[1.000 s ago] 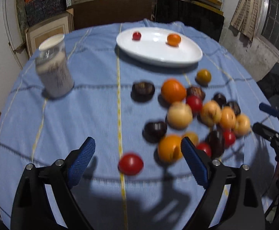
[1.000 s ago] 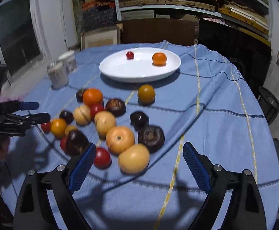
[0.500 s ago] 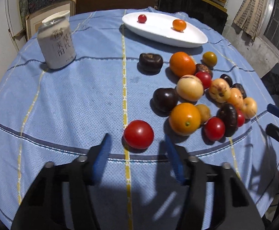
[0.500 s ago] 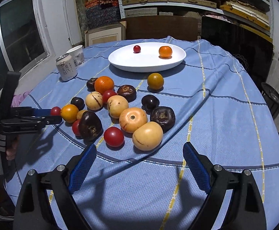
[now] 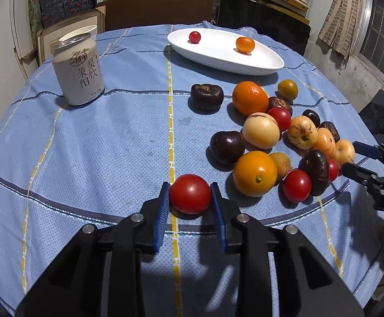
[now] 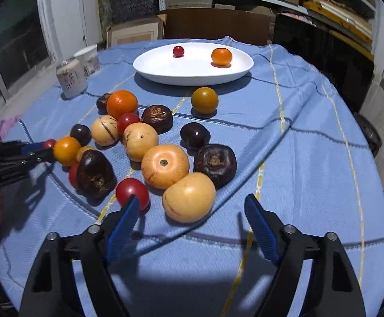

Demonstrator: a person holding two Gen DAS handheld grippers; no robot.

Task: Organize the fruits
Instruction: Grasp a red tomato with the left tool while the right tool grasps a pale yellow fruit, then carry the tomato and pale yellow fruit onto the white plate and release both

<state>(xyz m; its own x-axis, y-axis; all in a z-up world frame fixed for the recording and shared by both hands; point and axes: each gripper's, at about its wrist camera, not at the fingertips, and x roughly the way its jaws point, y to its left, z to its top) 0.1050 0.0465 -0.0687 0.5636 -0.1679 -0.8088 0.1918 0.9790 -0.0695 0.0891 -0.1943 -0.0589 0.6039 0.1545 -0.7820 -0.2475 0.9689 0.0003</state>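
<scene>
In the left wrist view my left gripper (image 5: 190,186) is shut on a red tomato (image 5: 190,194) that rests on the blue cloth, both blue pads pressing its sides. My right gripper (image 6: 191,198) is closing around a pale orange fruit (image 6: 189,196) at the near edge of the fruit pile. Its pads stand clear of the fruit, and the left fingertip overlaps a small red tomato (image 6: 132,191). The white oval plate (image 6: 192,75) at the back holds a cherry tomato (image 6: 178,51) and a small orange (image 6: 221,56).
Several oranges, dark fruits and pale fruits (image 5: 260,130) lie clustered right of the yellow stripe. A drink can (image 5: 79,68) and a cup (image 6: 87,58) stand at the back left. The right gripper (image 5: 355,159) shows at the pile's far side. Shelves and boxes stand behind the table.
My left jaws have closed from wide open onto the red tomato. My right gripper has sunk toward the pale orange fruit and its jaws have narrowed a little.
</scene>
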